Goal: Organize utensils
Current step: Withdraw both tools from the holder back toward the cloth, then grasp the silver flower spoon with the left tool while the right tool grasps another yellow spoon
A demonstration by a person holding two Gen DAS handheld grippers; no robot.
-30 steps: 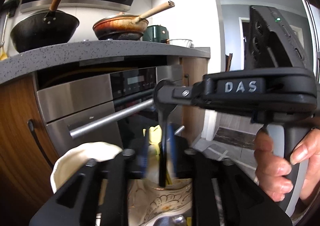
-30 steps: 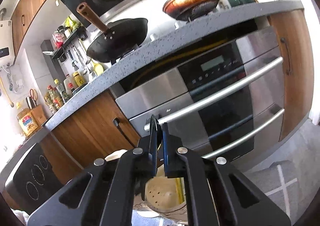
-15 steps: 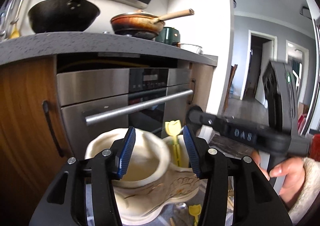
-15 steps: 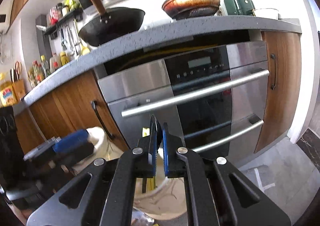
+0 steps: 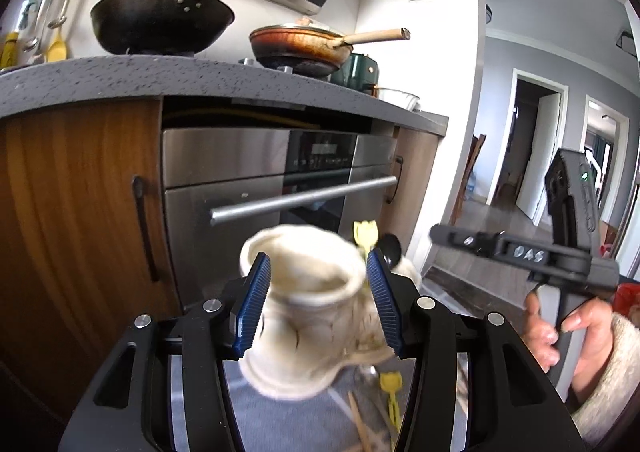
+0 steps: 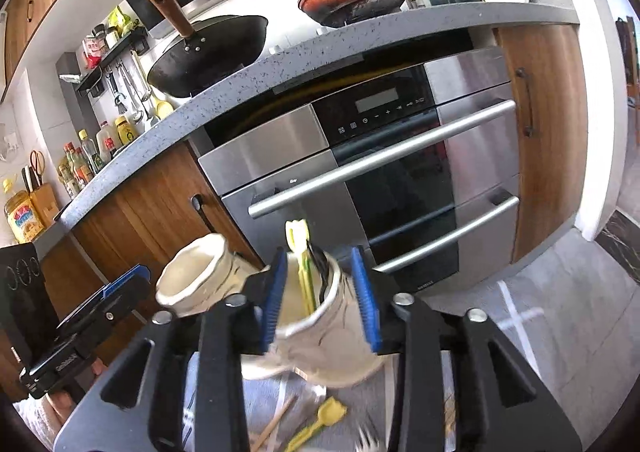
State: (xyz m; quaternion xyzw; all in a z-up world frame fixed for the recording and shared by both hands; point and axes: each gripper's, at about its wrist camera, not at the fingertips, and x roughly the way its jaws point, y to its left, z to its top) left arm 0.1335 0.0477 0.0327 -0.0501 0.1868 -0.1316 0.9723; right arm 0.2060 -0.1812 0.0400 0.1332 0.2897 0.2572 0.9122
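A cream ceramic holder with two joined cups stands low in front of the oven. Its left cup point(image 5: 304, 316) point(image 6: 192, 276) is empty. Its right cup point(image 6: 332, 332) holds a yellow utensil point(image 6: 298, 236) point(image 5: 365, 230) and a black spoon point(image 5: 390, 246) point(image 6: 320, 264). My right gripper point(image 6: 318, 252) point(image 5: 438, 230) hangs just short of that cup, its jaws opening and pressing on nothing. My left gripper point(image 5: 318, 256) point(image 6: 120, 288) is open and empty, in front of the left cup.
Loose on the grey mat below the holder lie a small yellow spade point(image 5: 390, 384) point(image 6: 332, 410) and wooden chopsticks point(image 5: 360, 420). Behind stand the steel oven with bar handles point(image 6: 380, 160), wood cabinet doors and the counter edge. A hand point(image 5: 560, 332) holds the right gripper.
The right gripper was shut on the black spoon; its jaws have parted and the spoon stands in the right cup. The left gripper has opened wider and shifted sideways.
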